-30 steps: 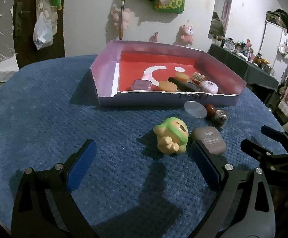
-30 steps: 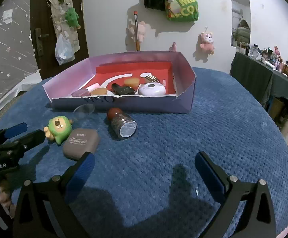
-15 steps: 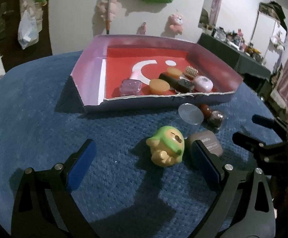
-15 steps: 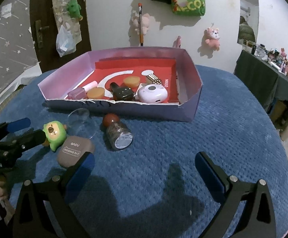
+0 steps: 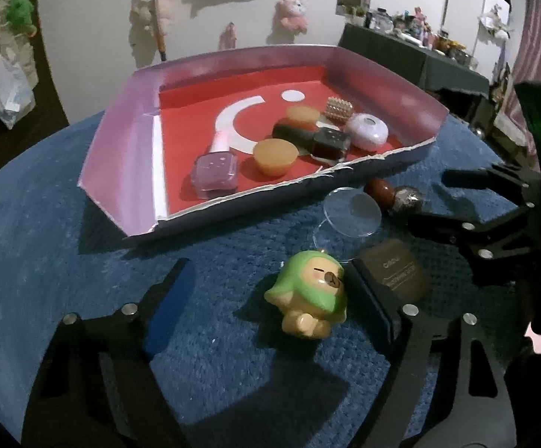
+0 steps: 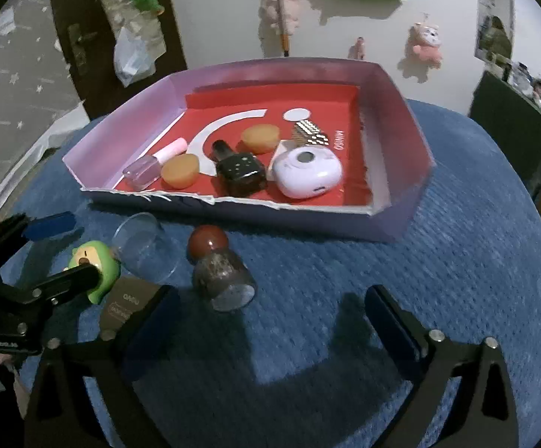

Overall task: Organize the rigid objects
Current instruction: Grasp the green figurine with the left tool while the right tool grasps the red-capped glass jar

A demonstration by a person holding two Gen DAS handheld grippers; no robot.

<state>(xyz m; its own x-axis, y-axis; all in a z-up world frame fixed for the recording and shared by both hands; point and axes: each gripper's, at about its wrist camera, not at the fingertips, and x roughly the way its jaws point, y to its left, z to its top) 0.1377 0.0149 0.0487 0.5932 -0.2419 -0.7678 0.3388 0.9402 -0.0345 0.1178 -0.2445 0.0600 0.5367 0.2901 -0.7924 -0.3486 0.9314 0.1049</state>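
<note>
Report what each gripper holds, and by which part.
Nothing held. The left gripper is open around the green toy, not yet clamped; the right gripper is open and empty.

Cover: a blue bumpy cloth (image 5: 65,261) (image 6: 457,261) lies over the whole round top.
Box: a low tray (image 5: 128,142) (image 6: 412,171) with purple walls and a red floor sits on the cloth.
Toy: a little figure in a green hood (image 5: 309,296) (image 6: 93,267) lies on the cloth, near the tray's front wall.
Brown case: a flat brown case (image 5: 397,270) (image 6: 127,300) lies just beside the toy.
Clear cup: a see-through cup (image 5: 350,212) (image 6: 145,246) lies on its side between the toy and the tray.
Bottle: a small bottle with a round red-brown cap (image 5: 397,196) (image 6: 220,270) lies on its side next to the cup.
</note>
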